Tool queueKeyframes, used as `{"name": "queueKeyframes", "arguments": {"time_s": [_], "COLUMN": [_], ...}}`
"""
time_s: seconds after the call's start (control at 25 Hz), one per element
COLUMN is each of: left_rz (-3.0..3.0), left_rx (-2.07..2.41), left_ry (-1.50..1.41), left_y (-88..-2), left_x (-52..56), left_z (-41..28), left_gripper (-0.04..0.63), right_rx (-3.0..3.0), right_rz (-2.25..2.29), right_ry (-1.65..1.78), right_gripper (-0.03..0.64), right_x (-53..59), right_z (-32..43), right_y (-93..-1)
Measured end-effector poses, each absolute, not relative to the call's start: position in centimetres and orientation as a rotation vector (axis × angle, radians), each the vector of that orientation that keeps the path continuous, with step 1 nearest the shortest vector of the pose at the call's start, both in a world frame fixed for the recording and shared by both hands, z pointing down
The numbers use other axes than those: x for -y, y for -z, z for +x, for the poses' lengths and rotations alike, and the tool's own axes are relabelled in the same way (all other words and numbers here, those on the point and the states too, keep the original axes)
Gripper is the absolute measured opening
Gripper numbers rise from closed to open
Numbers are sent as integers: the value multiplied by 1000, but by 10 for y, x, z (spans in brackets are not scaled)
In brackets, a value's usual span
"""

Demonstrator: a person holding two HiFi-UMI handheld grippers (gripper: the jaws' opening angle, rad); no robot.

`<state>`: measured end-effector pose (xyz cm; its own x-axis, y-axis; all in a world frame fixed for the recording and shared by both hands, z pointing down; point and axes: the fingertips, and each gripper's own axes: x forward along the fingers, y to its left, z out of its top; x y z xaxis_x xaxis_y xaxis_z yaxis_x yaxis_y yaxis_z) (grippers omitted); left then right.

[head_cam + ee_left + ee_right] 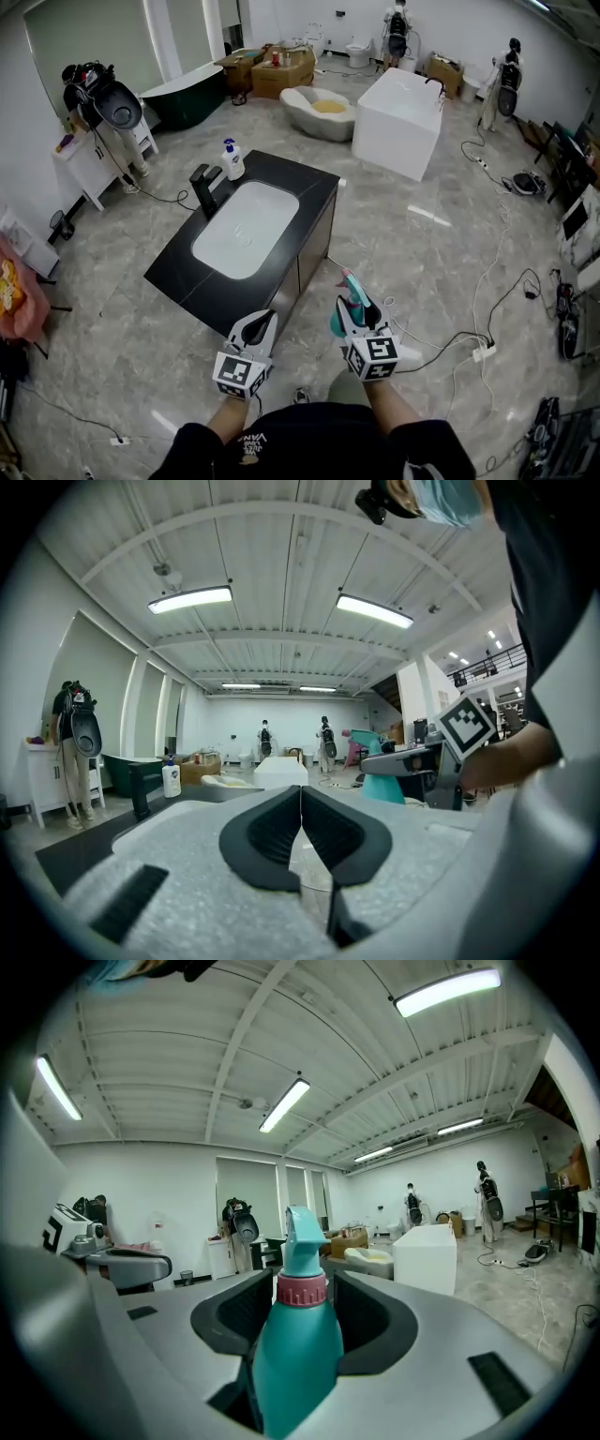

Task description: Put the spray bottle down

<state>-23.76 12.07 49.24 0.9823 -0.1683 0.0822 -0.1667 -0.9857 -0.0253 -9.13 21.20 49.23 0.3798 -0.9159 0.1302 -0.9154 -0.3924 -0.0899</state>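
Observation:
A teal spray bottle (295,1335) with a pink collar stands upright between the jaws of my right gripper (302,1307), which is shut on its body. In the head view the spray bottle (349,305) and right gripper (359,314) hang over the floor just right of the black vanity counter (281,183). My left gripper (260,330) is near the counter's front corner, its jaws closed with nothing between them. In the left gripper view the left gripper (301,808) points level across the room, and the spray bottle (384,778) shows off to its right.
A white basin (246,230) is set in the counter, with a black faucet (205,187) and a soap dispenser (232,159) at its far end. Cables and a power strip (483,352) lie on the floor to the right. A white block (398,122) and bathtubs stand farther back.

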Motion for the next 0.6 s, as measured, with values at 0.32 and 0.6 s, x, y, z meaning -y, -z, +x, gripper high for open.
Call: {"name": "queueKeyframes", "arguments": {"time_s": [0.32, 0.6], "left_rz": [-3129, -3112], "left_rx": [-319, -438], "left_ry": [180, 188], "left_y": [-508, -505], "left_x": [-103, -73], "left_z": [-238, -197], "left_gripper": [18, 18], "right_rx": [-1741, -1807], "right_rz": [-2597, -2549], "right_ry": [302, 300], "right_gripper": [209, 208], "right_x": [-188, -157], "right_z": [-73, -24], "right_y": [-506, -505]}}
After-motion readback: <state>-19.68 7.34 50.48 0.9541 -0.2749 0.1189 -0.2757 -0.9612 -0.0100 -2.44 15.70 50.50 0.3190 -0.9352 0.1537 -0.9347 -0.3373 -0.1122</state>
